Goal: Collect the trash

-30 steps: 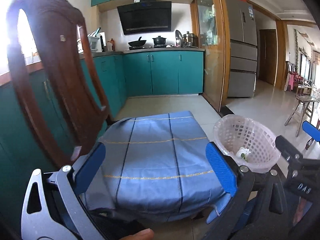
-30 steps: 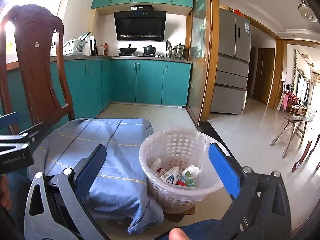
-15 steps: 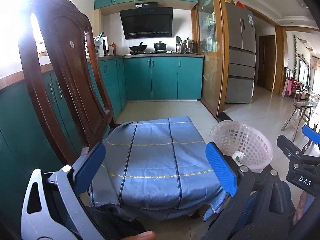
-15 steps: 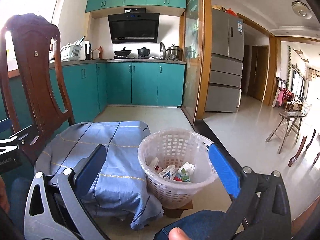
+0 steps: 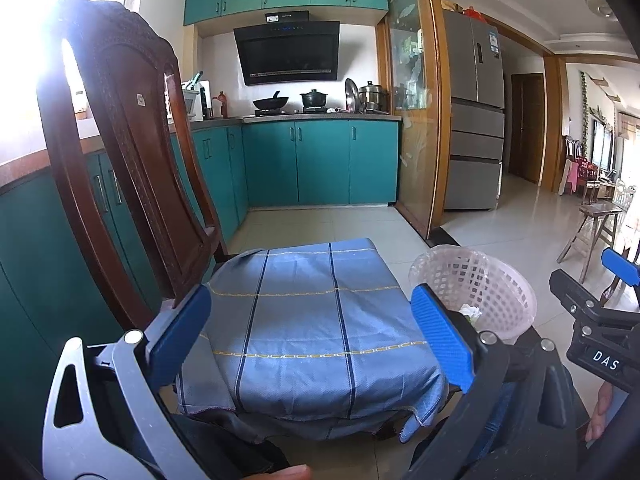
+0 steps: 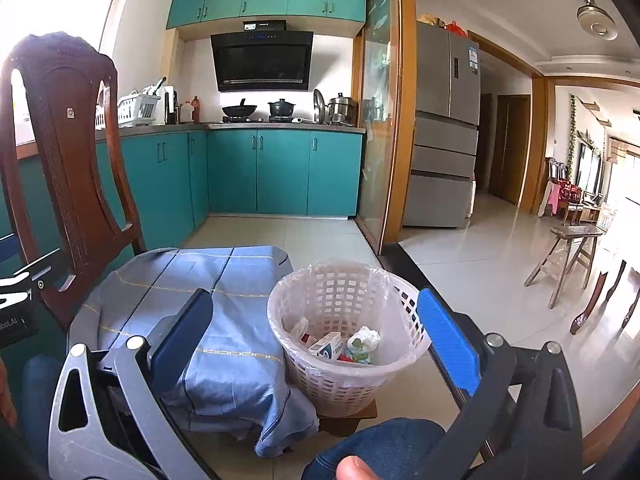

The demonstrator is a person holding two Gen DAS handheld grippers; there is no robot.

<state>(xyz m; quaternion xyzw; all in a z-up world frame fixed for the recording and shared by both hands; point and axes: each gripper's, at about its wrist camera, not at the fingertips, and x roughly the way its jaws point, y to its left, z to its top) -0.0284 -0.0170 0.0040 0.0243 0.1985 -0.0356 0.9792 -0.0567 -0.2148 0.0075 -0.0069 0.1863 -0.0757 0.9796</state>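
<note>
Since both tools stood empty: judged to be between pickups, possibly near the end.
Left gripper (image 5: pixel 308 336): spread wide, nothing held, poised above the blue checked cloth (image 5: pixel 304 320).
Right gripper (image 6: pixel 316 340): spread wide too, nothing held, aimed at the basket.
Trash: lay in the lined white basket (image 6: pixel 344 280) just beside the cloth-covered seat; small carton (image 6: pixel 327 345), crumpled tissue (image 6: pixel 363 339) and wrappers at the bottom.
Cloth top: showed no loose scrap in either view.
Wooden chair (image 5: pixel 132 152): stood behind the cloth, to the left.
Step in hand: looked like searching for remaining litter.
Next move: called for scanning cloth and floor tiles (image 6: pixel 472 280), then closing fingers on any scrap found.
Caution: thin liner, easily snagged by a finger.
</note>
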